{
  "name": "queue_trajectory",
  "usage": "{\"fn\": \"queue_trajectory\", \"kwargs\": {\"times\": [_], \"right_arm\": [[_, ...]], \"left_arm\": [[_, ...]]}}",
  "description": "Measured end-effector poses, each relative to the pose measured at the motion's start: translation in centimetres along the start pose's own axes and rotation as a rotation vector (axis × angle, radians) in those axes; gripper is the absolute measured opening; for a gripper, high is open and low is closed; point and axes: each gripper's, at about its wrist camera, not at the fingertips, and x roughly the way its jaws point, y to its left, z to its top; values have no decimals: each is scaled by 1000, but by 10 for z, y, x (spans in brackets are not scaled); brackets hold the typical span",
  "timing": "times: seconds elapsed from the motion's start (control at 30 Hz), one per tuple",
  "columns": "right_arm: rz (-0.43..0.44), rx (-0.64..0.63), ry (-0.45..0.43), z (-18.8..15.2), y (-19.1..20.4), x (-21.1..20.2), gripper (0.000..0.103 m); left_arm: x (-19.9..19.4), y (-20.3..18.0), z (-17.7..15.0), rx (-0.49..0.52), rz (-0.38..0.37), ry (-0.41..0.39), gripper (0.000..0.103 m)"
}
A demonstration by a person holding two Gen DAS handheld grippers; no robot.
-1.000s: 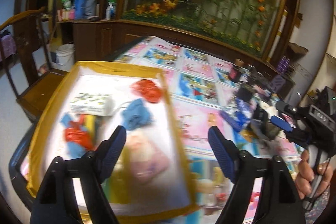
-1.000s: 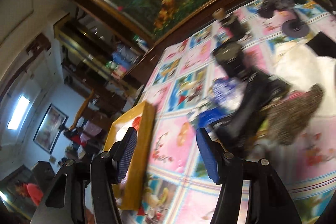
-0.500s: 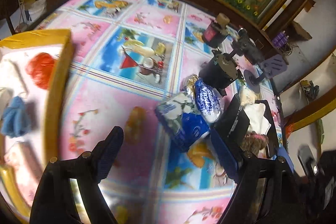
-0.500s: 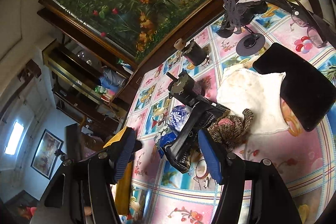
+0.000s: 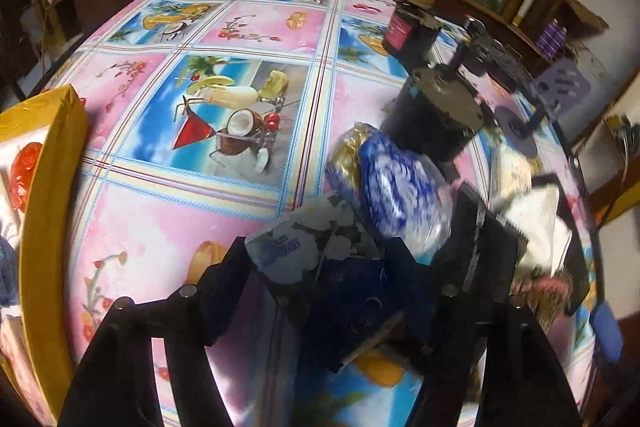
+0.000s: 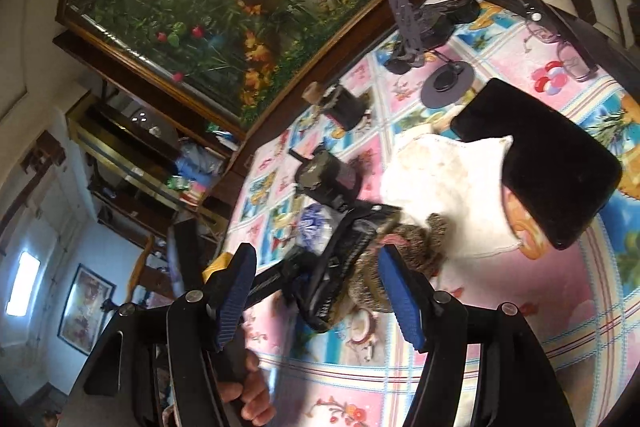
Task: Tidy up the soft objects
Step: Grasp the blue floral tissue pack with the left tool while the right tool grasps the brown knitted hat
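A soft tissue pack [image 5: 308, 255], blue and white with a flower print, lies between the fingers of my left gripper [image 5: 320, 267]. Its jaws are closing and both pads meet the pack's sides. Just beyond it lies a blue-and-white wrapped bundle [image 5: 388, 187]. At the far left stands the yellow tray [image 5: 52, 187], with a red soft item [image 5: 22, 171] inside. My right gripper [image 6: 320, 291] hovers open over the table. A black pouch [image 6: 344, 259] and a brown knitted item [image 6: 412, 239] lie just ahead of its fingers.
A black motor-like cylinder [image 5: 436, 115] and a dark jar [image 5: 408, 23] stand behind the bundle. A white cloth [image 6: 448, 195], a black flat pad [image 6: 552, 163], a purple stand [image 6: 408, 23] and glasses [image 6: 568, 59] lie to the right. A hand [image 6: 248, 395] shows below.
My left gripper swung right from over the yellow tray, came down onto the tissue pack, and its jaws narrowed. The right gripper moved closer to the black pouch and knitted item.
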Motion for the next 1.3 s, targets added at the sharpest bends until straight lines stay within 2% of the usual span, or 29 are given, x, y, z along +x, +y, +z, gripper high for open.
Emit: {"fn": "queue_trajectory", "kwargs": {"times": [0.23, 0.33, 0.47, 0.53, 0.63, 0.73, 0.93, 1.07, 1.3], "right_arm": [[-152, 17, 82, -5, -13, 20, 68], [-212, -15, 100, -9, -10, 31, 68], [-304, -44, 108, -10, -13, 48, 68], [-314, -85, 119, -10, -9, 58, 68], [-343, -174, 117, -13, 5, 65, 61], [-313, -216, 120, -19, 12, 64, 58], [-262, -226, 15, -16, 20, 38, 58], [-190, -224, 18, -18, 26, 35, 58], [-124, -287, 10, -26, 46, 32, 58]], "left_arm": [[-33, 30, -46, 76, -9, -50, 68], [-35, 35, -48, 70, -20, -63, 68], [-33, 28, -51, 107, 6, -90, 69], [-33, 27, -51, 116, 6, -96, 69], [-34, 28, -52, 119, 7, -110, 68], [-36, 27, -53, 125, 15, -125, 67], [-48, 28, -53, 118, -4, -181, 65], [-59, 26, -53, 124, -6, -234, 65], [-66, 23, -53, 136, -11, -266, 65]]}}
